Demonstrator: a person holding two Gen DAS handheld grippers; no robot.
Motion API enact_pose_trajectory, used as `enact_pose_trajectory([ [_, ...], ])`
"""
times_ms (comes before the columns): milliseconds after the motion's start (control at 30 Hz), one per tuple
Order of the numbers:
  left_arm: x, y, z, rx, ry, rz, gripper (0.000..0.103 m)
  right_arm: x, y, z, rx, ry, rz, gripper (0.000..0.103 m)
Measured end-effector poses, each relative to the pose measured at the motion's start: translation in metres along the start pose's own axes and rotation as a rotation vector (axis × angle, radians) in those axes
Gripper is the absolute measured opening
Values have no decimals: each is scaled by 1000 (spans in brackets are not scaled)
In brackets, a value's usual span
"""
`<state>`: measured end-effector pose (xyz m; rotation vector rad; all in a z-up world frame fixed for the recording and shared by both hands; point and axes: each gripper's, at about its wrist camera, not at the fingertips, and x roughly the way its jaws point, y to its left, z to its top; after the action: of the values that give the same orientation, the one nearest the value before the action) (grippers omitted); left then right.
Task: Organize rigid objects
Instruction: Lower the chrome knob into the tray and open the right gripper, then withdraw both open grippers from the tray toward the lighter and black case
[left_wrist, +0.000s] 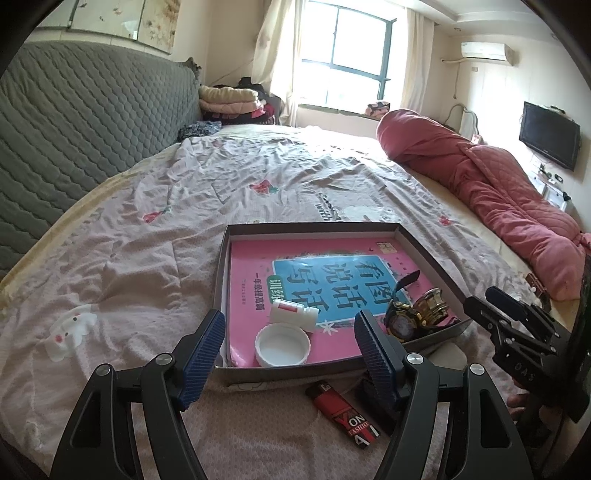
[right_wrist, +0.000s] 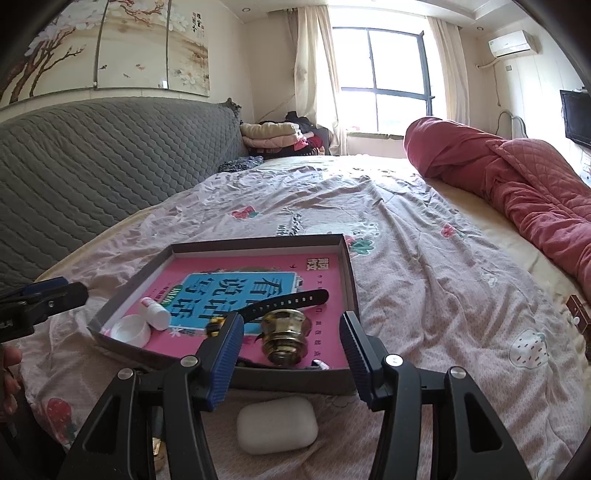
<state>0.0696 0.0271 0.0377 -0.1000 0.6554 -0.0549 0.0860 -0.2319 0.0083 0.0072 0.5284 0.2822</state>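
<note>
Bedspread (left_wrist: 129, 258) under box (left_wrist: 236, 373), left hand-held gripper (left_wrist: 288, 347) wide, right hand-held gripper (right_wrist: 291, 350) parted, both empty, angled downward

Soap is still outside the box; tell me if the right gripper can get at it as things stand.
Probably yes. The soap lies bare on the bedspread just ahead of the open right gripper, in line with the gap between its fingers, with nothing on it; the box sits behind it.

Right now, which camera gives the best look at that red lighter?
The left wrist view: the red lighter lies fully visible on the bedspread, near the box. The right wrist view doesn't show it clearly.
</note>
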Motion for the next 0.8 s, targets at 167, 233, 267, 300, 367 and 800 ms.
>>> enact_pose_trajectory([
  [167,-11,-1,3,3,-13,1,74,-14,2,-3,27,-8,2,54],
  [233,-15,-2,4,4,-19,1,74,-20,3,-3,29,-17,-4,54],
  [267,-17,-2,4,4,-18,2,74,-22,4,-4,30,-20,-8,54],
  [300,-19,-3,5,5,-19,4,74,-24,5,-4,30,-22,-13,54],
  [367,-24,-4,5,7,-23,2,74,-29,6,-4,33,-25,-18,54],
  [800,-52,-12,6,27,-38,-8,74,-58,15,-8,36,-49,-19,54],
])
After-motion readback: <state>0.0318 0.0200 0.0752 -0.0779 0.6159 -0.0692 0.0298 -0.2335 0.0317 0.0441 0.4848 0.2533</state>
